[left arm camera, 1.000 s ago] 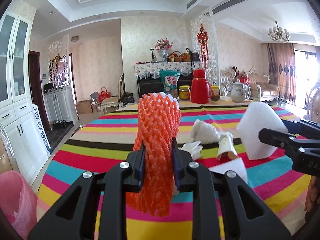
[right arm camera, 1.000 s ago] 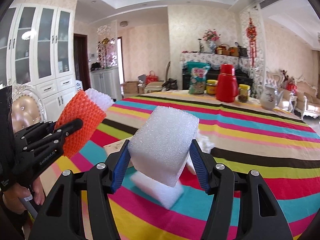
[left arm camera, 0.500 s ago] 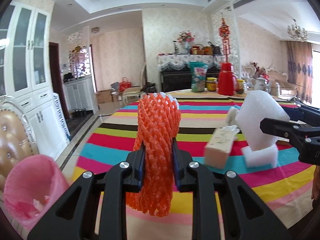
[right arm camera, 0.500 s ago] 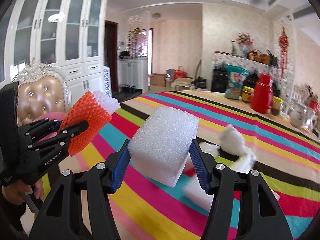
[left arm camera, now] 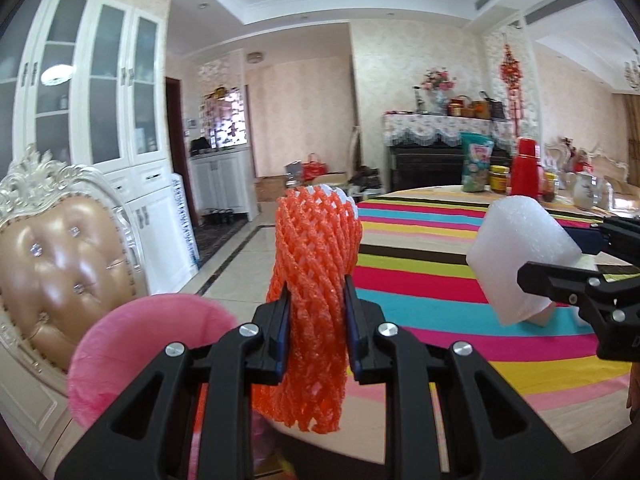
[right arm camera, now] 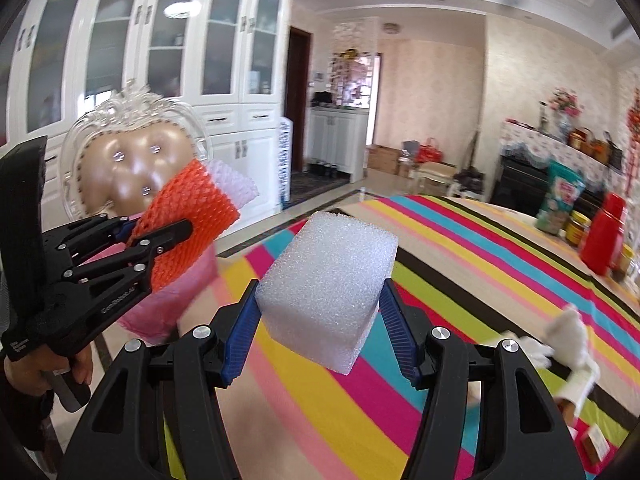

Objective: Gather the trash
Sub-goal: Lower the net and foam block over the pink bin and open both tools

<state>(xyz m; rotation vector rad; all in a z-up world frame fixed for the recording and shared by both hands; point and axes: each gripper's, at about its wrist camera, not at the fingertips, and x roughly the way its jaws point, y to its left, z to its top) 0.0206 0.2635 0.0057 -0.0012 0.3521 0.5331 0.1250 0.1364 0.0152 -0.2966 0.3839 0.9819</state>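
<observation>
My left gripper point(left arm camera: 315, 320) is shut on an orange foam fruit net point(left arm camera: 314, 280) with a white net tucked in its top, held upright over the table's near-left edge. The same net point(right arm camera: 188, 216) shows at the left of the right wrist view. My right gripper point(right arm camera: 318, 320) is shut on a white foam block point(right arm camera: 328, 280); that block point(left arm camera: 520, 256) also hangs at the right of the left wrist view. A pink trash bag point(left arm camera: 132, 352) stands open just left of and below the net, beside the table; in the right wrist view the bag point(right arm camera: 176, 292) sits under the left gripper point(right arm camera: 160, 236).
The table carries a striped cloth point(left arm camera: 440, 280). Crumpled white tissue and a small box point(right arm camera: 572, 344) lie on it at the right. A red thermos point(right arm camera: 604, 236), jars and a snack bag stand at the far end. A padded chair point(left arm camera: 60, 272) is behind the bag.
Both grippers have swung left together, holding their loads. The pink bag has come from the lower left corner to just beside the net, and the chair has entered both views.
</observation>
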